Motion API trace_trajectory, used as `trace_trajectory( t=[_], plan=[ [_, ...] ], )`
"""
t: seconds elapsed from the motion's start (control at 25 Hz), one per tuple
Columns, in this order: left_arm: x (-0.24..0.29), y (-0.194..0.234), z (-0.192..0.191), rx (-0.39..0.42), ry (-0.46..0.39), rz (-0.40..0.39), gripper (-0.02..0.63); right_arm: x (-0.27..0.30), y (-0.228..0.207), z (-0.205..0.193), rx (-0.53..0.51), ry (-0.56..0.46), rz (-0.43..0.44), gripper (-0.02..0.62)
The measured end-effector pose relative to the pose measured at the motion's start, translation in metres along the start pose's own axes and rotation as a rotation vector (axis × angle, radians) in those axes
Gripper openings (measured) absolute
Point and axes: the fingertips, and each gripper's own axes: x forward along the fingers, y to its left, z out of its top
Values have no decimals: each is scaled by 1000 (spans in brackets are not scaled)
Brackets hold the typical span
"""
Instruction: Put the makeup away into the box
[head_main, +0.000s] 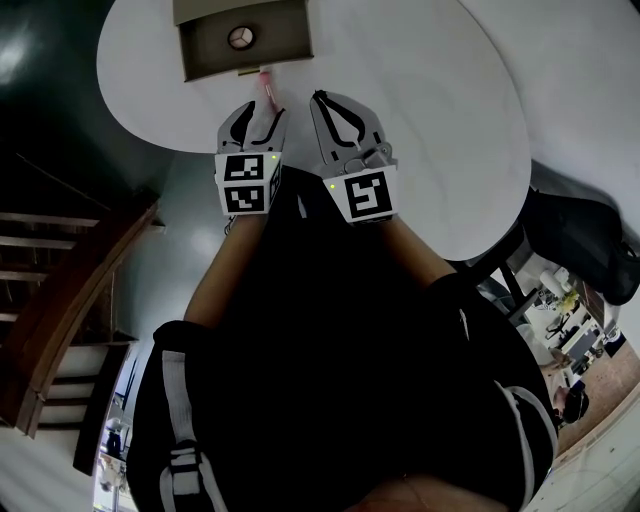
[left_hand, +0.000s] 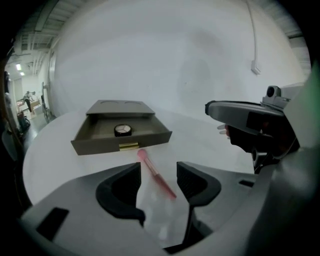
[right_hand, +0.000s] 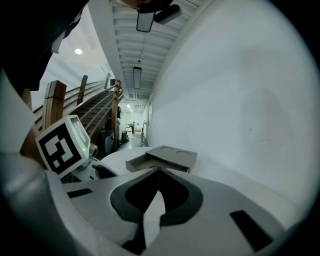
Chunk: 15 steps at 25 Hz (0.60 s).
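A grey-brown box (left_hand: 107, 139) stands on the white table (head_main: 420, 120) with its drawer pulled open. A round compact (left_hand: 123, 130) lies in the drawer. In front of the drawer a pink makeup brush (left_hand: 148, 162) lies flat on the table, bristle end toward the box. My left gripper (left_hand: 159, 172) is open with its jaws on either side of the brush handle, and the pads do not press it. In the head view the left gripper (head_main: 264, 108) sits just below the box (head_main: 215, 55), the brush (head_main: 268, 88) poking out ahead. My right gripper (right_hand: 159, 169) is shut and empty, beside the left one.
The table's rounded near edge (head_main: 200, 150) runs right under both grippers. A wooden staircase (head_main: 60, 290) lies to the left below the table. The box top (right_hand: 172, 154) has two round recesses. A bare white wall (left_hand: 190, 60) rises behind the table.
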Motion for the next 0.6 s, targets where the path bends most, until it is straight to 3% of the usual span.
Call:
trace_trajectory(
  t=[0.16,0.36,0.6],
  plan=[
    [14,-4,-15,-41,73,-38,253,2,-1,-7,13,16,3,23],
    [25,-1,-20,17,112,-3,255,5,-5,-15,23,29,0,23],
    [24,10,-25,47,128,21,155,6,-5,-17,30,33,-2,23]
  ],
)
